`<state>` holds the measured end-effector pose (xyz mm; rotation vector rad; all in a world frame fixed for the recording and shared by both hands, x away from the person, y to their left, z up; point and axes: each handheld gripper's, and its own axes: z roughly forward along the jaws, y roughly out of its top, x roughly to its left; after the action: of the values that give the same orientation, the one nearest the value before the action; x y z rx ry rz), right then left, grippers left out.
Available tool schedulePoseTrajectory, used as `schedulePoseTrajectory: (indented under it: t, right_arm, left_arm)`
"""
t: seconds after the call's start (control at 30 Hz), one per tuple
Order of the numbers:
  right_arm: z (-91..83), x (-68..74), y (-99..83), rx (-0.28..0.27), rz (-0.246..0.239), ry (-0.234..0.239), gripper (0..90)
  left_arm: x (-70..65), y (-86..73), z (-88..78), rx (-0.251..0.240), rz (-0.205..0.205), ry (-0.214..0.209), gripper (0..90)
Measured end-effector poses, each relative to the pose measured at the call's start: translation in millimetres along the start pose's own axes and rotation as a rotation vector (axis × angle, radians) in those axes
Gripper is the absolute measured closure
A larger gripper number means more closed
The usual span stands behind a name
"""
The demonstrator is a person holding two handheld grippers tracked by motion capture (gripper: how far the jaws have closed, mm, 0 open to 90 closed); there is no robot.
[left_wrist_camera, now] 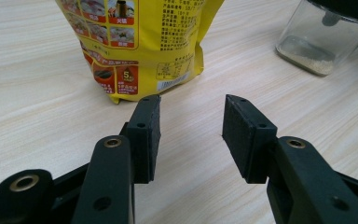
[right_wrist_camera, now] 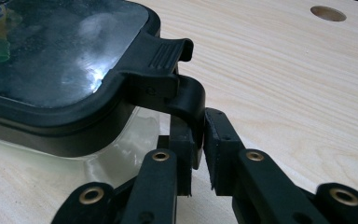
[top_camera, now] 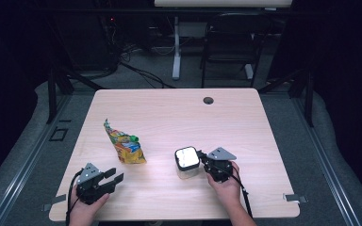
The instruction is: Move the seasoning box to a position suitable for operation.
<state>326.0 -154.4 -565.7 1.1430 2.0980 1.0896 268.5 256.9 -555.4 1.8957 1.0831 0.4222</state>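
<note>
Right now the right gripper (top_camera: 201, 157), held in the person's right hand (top_camera: 226, 186) near the front edge of the table (top_camera: 169, 108), has its jaws pinched on the black handle (right_wrist_camera: 186, 100) of the container's lid — in the right gripper view the two pads squeeze the curved clip from either side, the handle thin between them. The clear container (top_camera: 187, 162) stands at about five o'clock of the table's middle, its black-rimmed lid (right_wrist_camera: 60, 60) on top, the gripper meeting it from the three o'clock side. Through the left gripper view a little pale powder (left_wrist_camera: 307, 53) shows on the container's floor.

Over at seven o'clock, the left gripper (top_camera: 115, 176) rests low near the front-left corner in the person's left hand (top_camera: 87, 205), jaws spread apart with bare wood between the pads — nothing in them. Just beyond its tips, toward twelve o'clock, lies the yellow snack bag (top_camera: 123, 143), flat on the table, printed side up; in the left gripper view its bottom edge sits near the pads but clear of them.

Farther back, at one o'clock, a round cable hole (top_camera: 208, 100) sits in the tabletop. Beyond the table stands a dark chair (top_camera: 231, 42).
</note>
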Motion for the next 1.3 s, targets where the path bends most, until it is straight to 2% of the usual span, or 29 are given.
schedulePoseTrajectory:
  t: [0.17,0.33,0.53,0.73,0.93,1.07,1.3]
  right_arm:
    - [-2.5,2.7,0.0,0.011,-0.016,0.004,84.9]
    - [-8.3,13.4,-0.3,0.025,-0.053,0.011,86.1]
    - [-12.6,19.7,-3.3,0.021,-0.042,0.010,86.1]
    - [-17.5,31.2,-6.2,0.019,-0.037,-0.014,86.2]
    - [-21.4,42.7,-8.2,0.019,-0.033,-0.006,85.9]
    - [-23.8,50.0,-9.4,0.019,-0.045,0.014,85.5]
    - [-30.8,46.0,-9.5,0.036,0.018,0.074,80.4]
  left_arm:
    - [-1.7,0.8,-1.3,0.005,0.019,0.008,56.6]
    - [-3.1,0.9,-0.5,0.003,0.025,0.014,55.0]
    - [-3.8,0.8,0.1,0.000,0.027,0.012,55.0]
    - [-5.5,1.0,0.7,-0.001,0.032,0.005,55.0]
    - [-6.1,1.8,-0.4,0.005,0.036,0.000,53.6]
    - [-6.8,1.8,1.1,0.000,0.037,-0.003,51.4]
    - [-6.3,1.9,-0.4,0.007,0.036,0.006,47.9]
